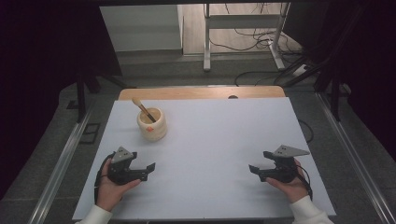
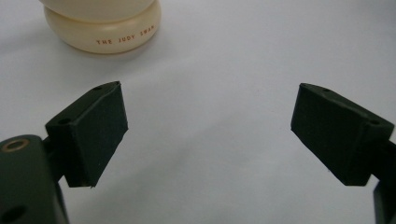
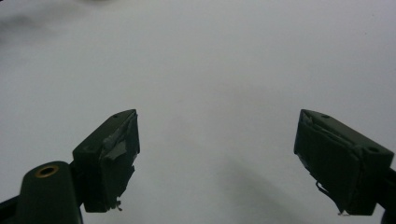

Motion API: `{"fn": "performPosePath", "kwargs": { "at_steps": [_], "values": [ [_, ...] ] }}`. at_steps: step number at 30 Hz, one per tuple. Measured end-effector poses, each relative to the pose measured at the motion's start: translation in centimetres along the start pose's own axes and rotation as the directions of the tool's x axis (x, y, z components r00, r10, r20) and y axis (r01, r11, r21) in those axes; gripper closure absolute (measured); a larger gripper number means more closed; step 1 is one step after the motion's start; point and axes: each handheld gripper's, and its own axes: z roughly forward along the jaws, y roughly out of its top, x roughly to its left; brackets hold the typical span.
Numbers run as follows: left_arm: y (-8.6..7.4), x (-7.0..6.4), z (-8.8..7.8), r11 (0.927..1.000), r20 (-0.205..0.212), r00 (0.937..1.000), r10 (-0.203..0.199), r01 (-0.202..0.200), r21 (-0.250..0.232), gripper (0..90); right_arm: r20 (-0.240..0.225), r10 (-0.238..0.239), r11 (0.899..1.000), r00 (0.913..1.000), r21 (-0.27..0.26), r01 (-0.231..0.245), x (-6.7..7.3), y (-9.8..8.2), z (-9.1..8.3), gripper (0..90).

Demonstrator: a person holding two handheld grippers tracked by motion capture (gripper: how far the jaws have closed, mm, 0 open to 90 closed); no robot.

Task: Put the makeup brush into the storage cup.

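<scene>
Cream cup (image 1: 152,124) with a brush (image 1: 143,109) stands on the white table (image 1: 210,154); my left hand-held gripper (image 1: 150,168) and right hand-held gripper (image 1: 252,169) rest spread wide, holding nothing.

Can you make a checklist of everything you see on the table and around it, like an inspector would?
Surface: white table top, flat and bare apart from one jar; a wooden strip runs along its far edge.
Job's things: cream jar stands upright at the far left, with a wooden-tipped stick leaning inside it. The left gripper view shows lettering on its base.
Clutter: nothing seen.
Grippers: left gripper open, held low near the table's front left; right gripper open, at the front right. Neither touches anything.
Cables: a black cable trails from each gripper by the hands; loose cables lie on the floor beyond.
Surroundings: metal desk legs behind the table, dark curtains at both sides.
</scene>
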Motion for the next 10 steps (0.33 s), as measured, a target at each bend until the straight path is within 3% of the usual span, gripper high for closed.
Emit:
{"fn": "performPosePath", "kwargs": {
  "at_steps": [10],
  "values": [
    [0.49,-0.29,0.01,1.0000,0.007,0.9999,-0.008,0.008,-0.003,11.9,-0.009,-0.003,1.000,1.0000,-0.002,0.003,-0.13,-0.03,0.08,14.9]
  ]
}}
